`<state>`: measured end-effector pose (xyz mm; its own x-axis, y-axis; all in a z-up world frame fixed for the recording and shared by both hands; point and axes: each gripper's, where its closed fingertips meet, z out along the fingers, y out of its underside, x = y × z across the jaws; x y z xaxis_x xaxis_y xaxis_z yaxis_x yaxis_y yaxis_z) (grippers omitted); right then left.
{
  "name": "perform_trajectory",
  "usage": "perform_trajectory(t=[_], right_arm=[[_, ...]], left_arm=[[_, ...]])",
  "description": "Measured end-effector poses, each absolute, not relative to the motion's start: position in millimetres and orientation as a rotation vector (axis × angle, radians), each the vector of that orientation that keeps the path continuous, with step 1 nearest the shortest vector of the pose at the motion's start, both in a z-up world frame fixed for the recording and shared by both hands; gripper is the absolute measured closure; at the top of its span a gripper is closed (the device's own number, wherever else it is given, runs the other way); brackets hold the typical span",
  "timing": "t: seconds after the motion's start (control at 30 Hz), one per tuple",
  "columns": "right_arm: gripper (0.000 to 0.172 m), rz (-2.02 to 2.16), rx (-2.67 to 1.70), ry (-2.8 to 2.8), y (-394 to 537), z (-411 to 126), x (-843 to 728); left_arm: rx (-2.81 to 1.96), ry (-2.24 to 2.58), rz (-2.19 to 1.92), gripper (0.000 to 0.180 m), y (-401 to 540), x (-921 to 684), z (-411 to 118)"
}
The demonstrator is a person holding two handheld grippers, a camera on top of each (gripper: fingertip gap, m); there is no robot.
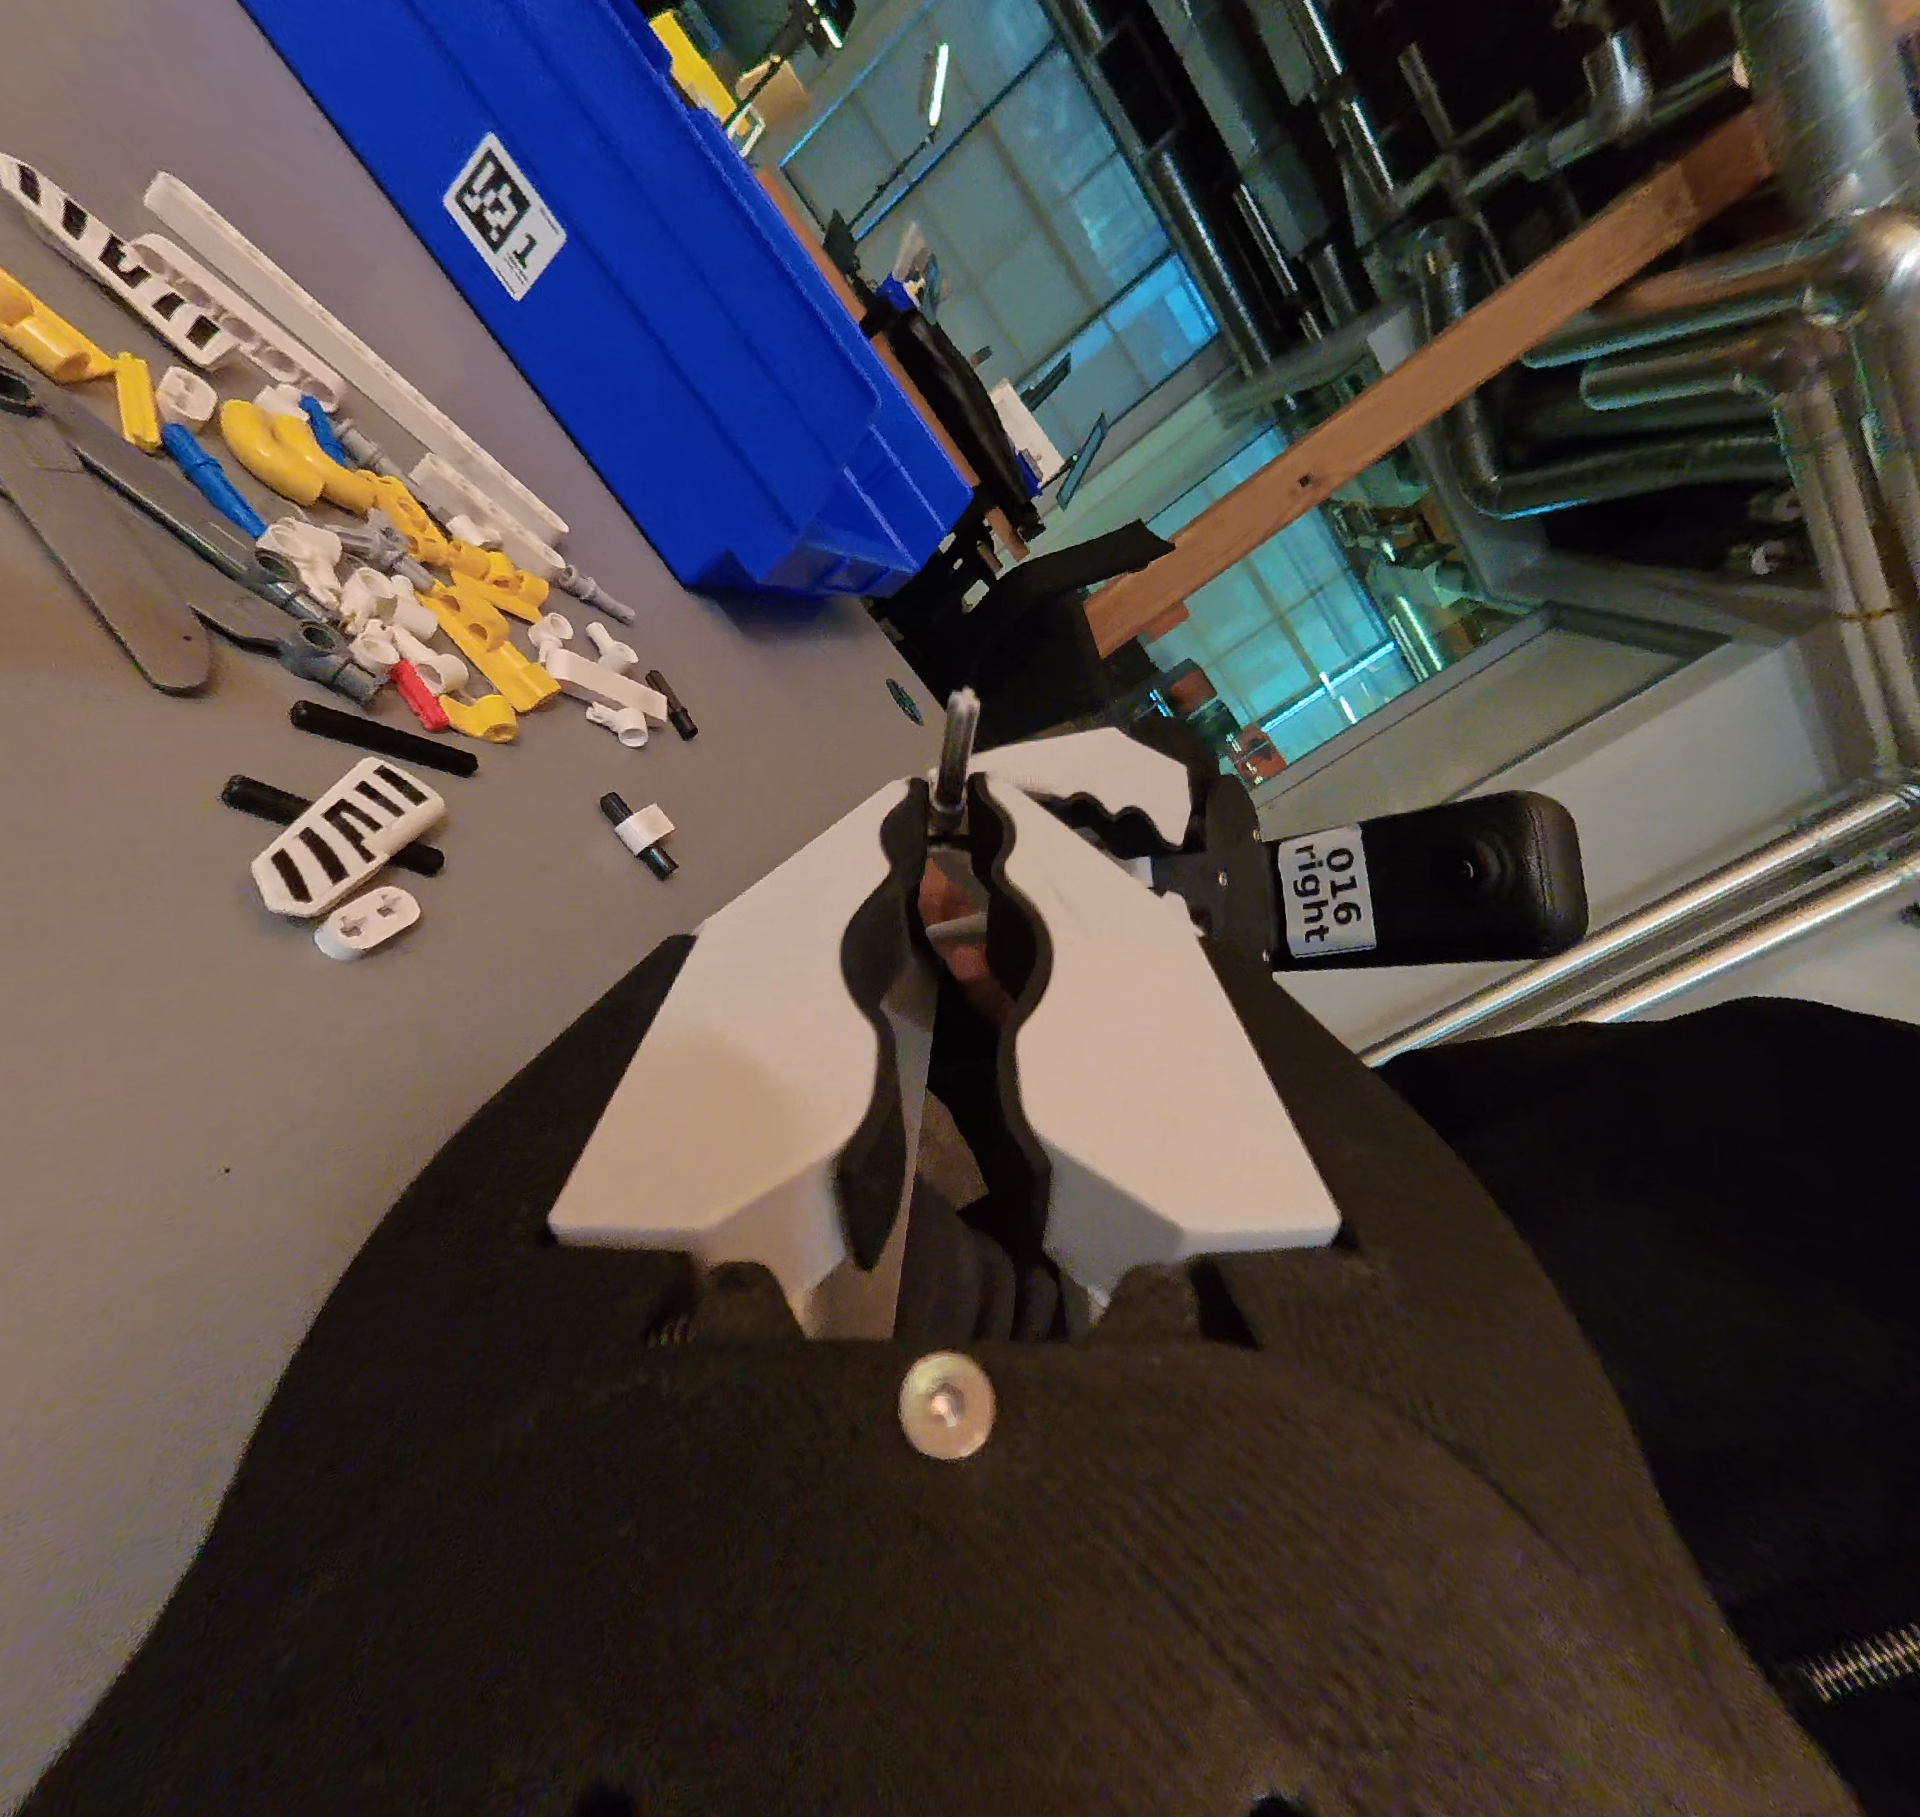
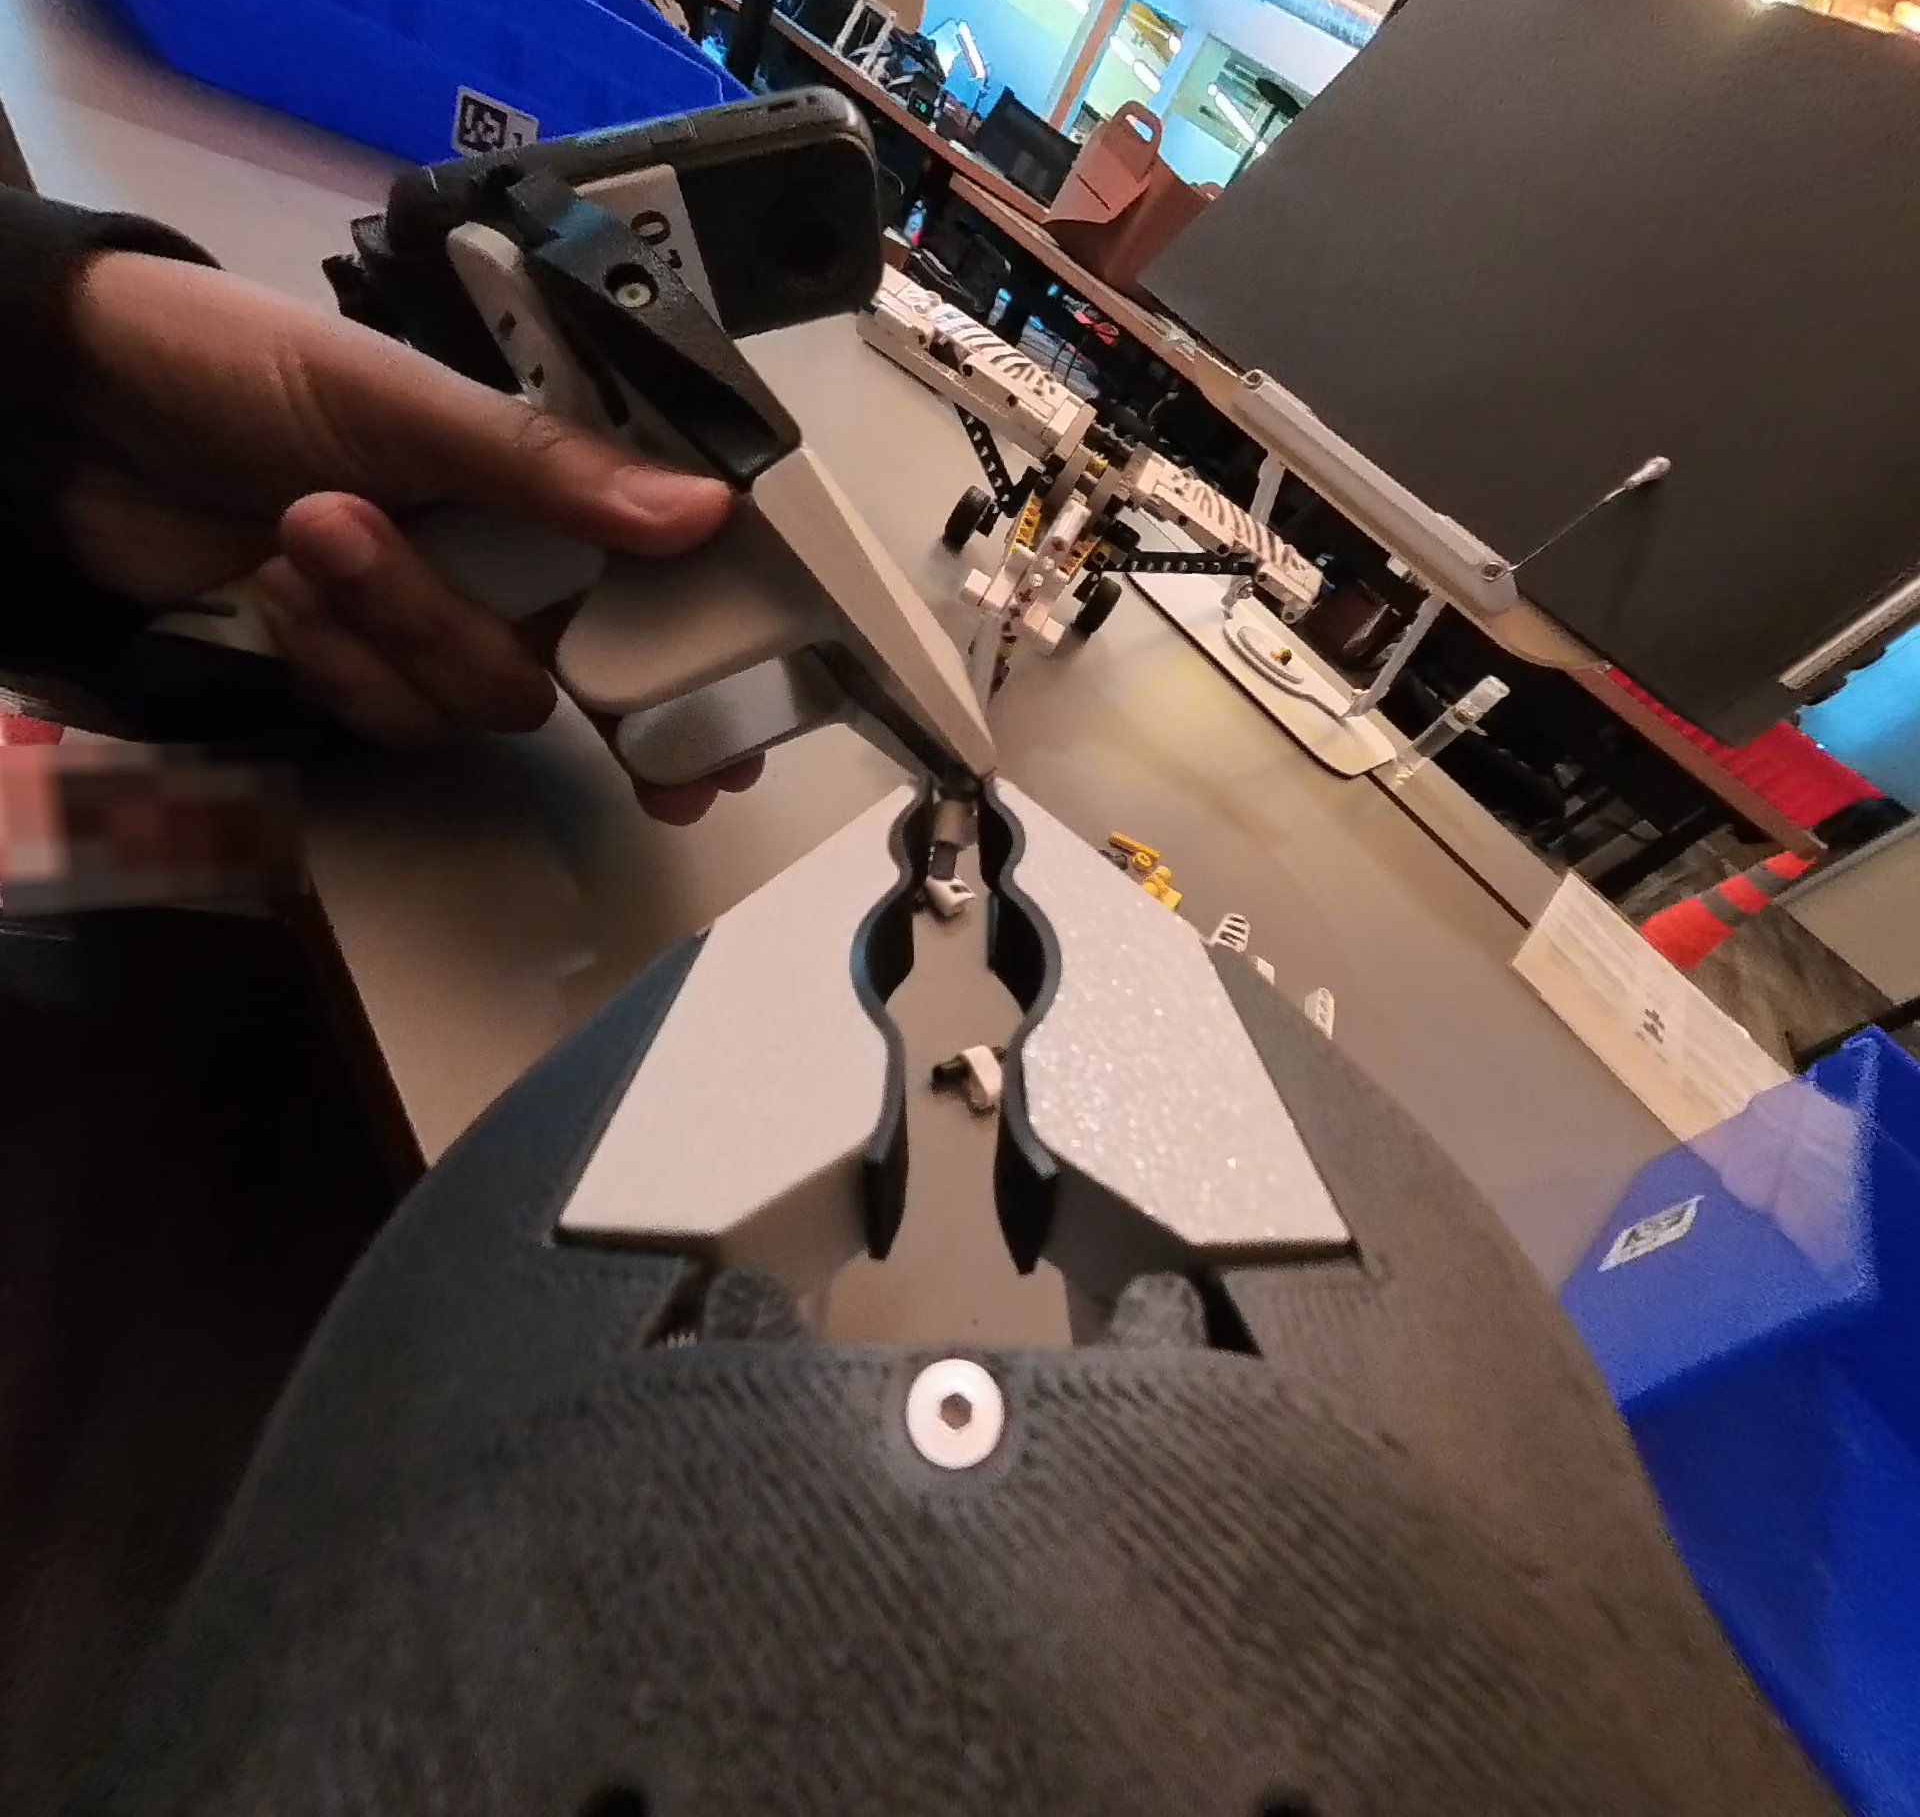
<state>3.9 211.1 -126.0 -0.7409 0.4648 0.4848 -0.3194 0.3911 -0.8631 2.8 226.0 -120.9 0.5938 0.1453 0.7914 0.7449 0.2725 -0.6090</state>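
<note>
In the left wrist view my left gripper point(image 1: 951, 799) is shut on a thin dark pin point(image 1: 958, 733) whose pale tip sticks out past the fingertips. The right gripper's body point(image 1: 1455, 874) lies close behind it on the right. In the right wrist view my right gripper point(image 2: 951, 817) is shut on a small pin piece point(image 2: 948, 848) with a grey-white sleeve and a white end. The left gripper point(image 2: 883, 645), held by a hand point(image 2: 312, 479), comes in from the upper left, and its tips meet the same piece at my right fingertips. Both are held above the grey table point(image 2: 1195, 780).
A pile of yellow, white, grey and blue building parts point(image 1: 416, 562) and a short black pin with a white sleeve point(image 1: 639, 832) lie on the table. A blue bin point(image 1: 582, 209) stands behind them. A built white model with wheels point(image 2: 1060, 510), a dark slanted board point(image 2: 1558, 261) and another blue bin point(image 2: 1766, 1352) are nearby. Only a small space, under 4 cm, lies between the two pairs of fingers.
</note>
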Motion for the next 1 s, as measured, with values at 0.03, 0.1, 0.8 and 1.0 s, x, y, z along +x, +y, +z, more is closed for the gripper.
perform_trajectory(t=[0.03,0.1,0.8,1.0], right_arm=[[0.165,1.420,-0.118,-1.942,211,-126,4],[0.165,1.435,-0.115,-1.940,211,-125,5],[0.139,2.317,-0.786,-2.041,202,-96,12],[0.159,2.656,-0.914,-2.008,195,-90,19]], left_arm=[[-1.257,-0.882,-0.488,0.178,226,3,-121],[-1.253,-0.875,-0.503,0.178,226,4,-120],[-1.054,-0.691,-0.451,0.178,205,8,-87],[-1.090,-0.642,-0.432,0.179,210,15,-85]])
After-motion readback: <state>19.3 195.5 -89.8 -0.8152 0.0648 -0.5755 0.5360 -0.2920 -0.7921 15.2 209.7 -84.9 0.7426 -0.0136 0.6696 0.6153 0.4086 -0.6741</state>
